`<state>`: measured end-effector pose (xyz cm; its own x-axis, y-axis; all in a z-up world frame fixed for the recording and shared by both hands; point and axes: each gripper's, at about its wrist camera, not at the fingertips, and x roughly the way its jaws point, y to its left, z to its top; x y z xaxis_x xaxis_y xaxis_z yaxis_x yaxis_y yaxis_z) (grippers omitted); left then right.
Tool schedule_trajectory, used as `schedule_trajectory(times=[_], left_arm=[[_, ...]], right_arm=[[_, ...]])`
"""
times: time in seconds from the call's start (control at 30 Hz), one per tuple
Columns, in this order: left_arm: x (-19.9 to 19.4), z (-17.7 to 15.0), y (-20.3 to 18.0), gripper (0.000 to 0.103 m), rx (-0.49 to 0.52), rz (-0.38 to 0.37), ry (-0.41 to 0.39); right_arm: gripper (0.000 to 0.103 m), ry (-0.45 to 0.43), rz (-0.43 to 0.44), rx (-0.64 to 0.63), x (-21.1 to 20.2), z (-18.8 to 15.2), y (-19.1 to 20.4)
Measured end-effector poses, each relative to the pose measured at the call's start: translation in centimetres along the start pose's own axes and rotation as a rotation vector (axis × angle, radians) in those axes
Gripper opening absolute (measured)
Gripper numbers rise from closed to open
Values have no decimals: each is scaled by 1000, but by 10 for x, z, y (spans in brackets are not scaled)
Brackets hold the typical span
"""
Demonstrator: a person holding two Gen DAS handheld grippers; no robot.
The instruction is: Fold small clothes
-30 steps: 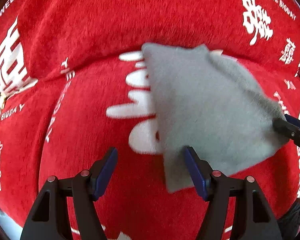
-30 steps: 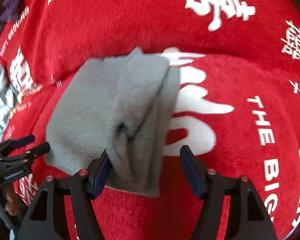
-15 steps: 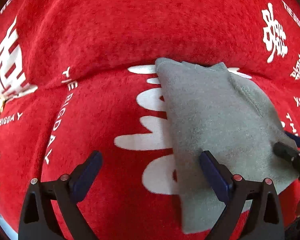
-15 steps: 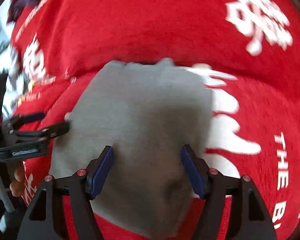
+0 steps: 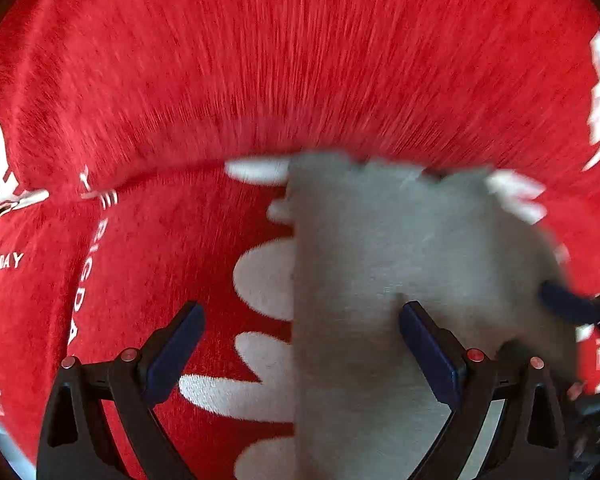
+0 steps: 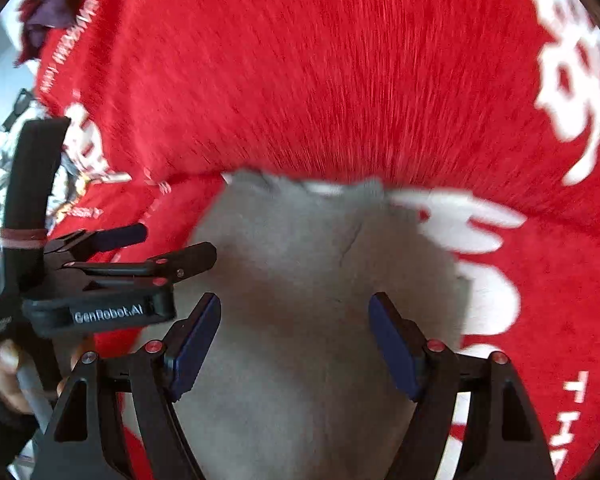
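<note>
Between the spread blue-padded fingers of the right gripper (image 6: 294, 344) lies the soft grey folded garment (image 6: 308, 300), flat on the red plush blanket with white lettering (image 6: 300, 80). The jaws stand wide apart and grip nothing; whether the pads touch the cloth cannot be told. The left gripper (image 5: 300, 352) is likewise wide open and empty, its right finger (image 5: 428, 352) over the grey cloth and its left finger over bare red pile and a large white character. In the right wrist view that gripper reaches in from the left, its tips at the garment's left edge, with the person's left hand (image 6: 4, 376) on its handle. The garment's far edge sits along a crease in the blanket, and its near edge runs out of view at the bottom. A dark purple bundle of cloth (image 6: 48, 4) lies at the blanket's far left corner. Both views are motion-blurred.
</note>
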<state>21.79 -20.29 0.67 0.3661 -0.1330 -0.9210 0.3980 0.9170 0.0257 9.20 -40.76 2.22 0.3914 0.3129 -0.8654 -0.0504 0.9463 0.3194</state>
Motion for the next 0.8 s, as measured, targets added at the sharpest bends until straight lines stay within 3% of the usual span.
schedule_trajectory(times=[0.13,0.27,0.43,0.57,0.63,0.8], left_arm=[[5,1,15,103,-44,-51,0],[-12,7,25,103,-89,-10,-66],[-15,14,12,103,-27,27,-79],[-2,4,4,103,23,65,-38],[-6,-3,6,103,23,53,-62],[-30,-18,6,103,59,35,-104]], right_arm=[[78,-24,-18,28,4,-6,-20],[79,-43,-119,23,-15,-4,-19],[79,-35,-190,-65,-15,19,0],[80,115,-150,-118,18,19,10],[80,93,-183,-174,17,10,16],[80,62,-169,-149,-13,-15,9]])
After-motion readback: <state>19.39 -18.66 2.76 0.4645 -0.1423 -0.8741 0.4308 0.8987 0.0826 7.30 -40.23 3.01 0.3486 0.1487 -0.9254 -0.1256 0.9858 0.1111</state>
